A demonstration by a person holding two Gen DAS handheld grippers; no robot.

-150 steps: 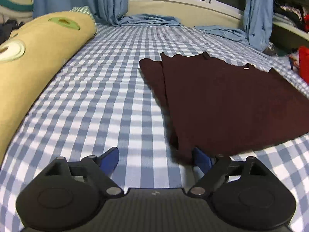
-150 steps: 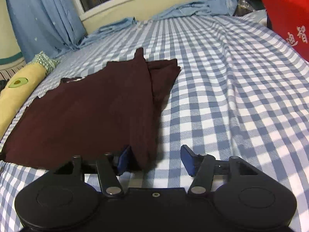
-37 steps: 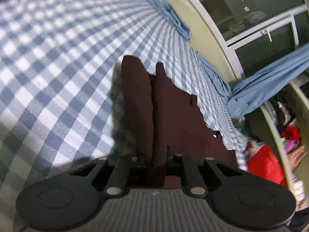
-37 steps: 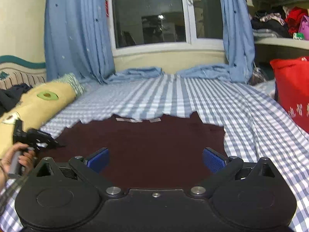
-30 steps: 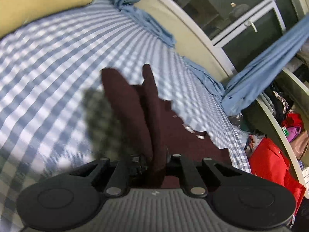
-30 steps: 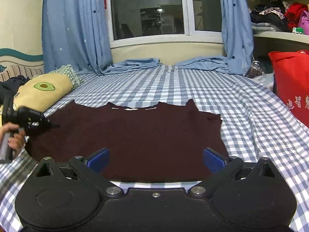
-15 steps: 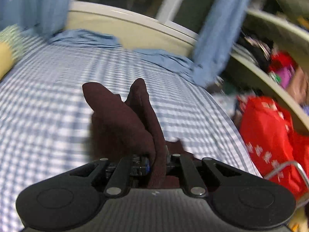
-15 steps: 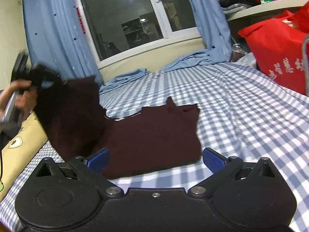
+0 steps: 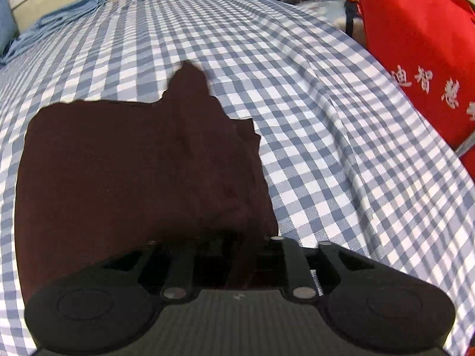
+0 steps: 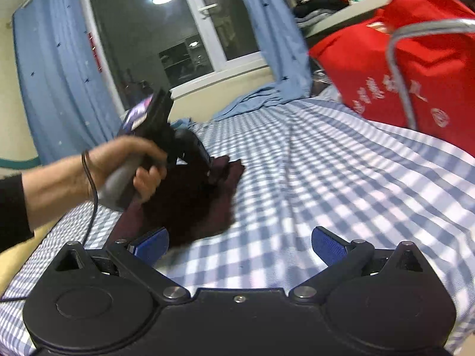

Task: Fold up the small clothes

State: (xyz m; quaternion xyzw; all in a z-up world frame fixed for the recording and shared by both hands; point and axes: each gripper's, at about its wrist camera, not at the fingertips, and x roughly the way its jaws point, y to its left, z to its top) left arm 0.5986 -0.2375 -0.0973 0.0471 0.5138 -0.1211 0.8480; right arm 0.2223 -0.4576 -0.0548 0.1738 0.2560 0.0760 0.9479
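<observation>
A dark maroon garment (image 9: 133, 163) lies on the blue-and-white checked bed (image 9: 326, 118), folded over on itself. My left gripper (image 9: 234, 249) is shut on the garment's near edge and holds it low over the folded pile. In the right wrist view the left gripper (image 10: 212, 175), held by a hand (image 10: 130, 163), presses the garment (image 10: 193, 207) down. My right gripper (image 10: 237, 243) is open and empty, with blue pads (image 10: 326, 244), just in front of the garment's near right corner.
A red bag (image 9: 421, 44) with white characters and a grey handle (image 10: 397, 68) stands at the bed's right side. Blue curtains (image 10: 53, 68) and a dark window (image 10: 166, 35) are behind. Light blue fabric (image 9: 68, 12) lies along the far edge. A cable (image 10: 92, 207) trails from the hand.
My left gripper has carried the garment's left side up and over to the right and lowered it onto the rest. My right gripper stayed open and shifted right.
</observation>
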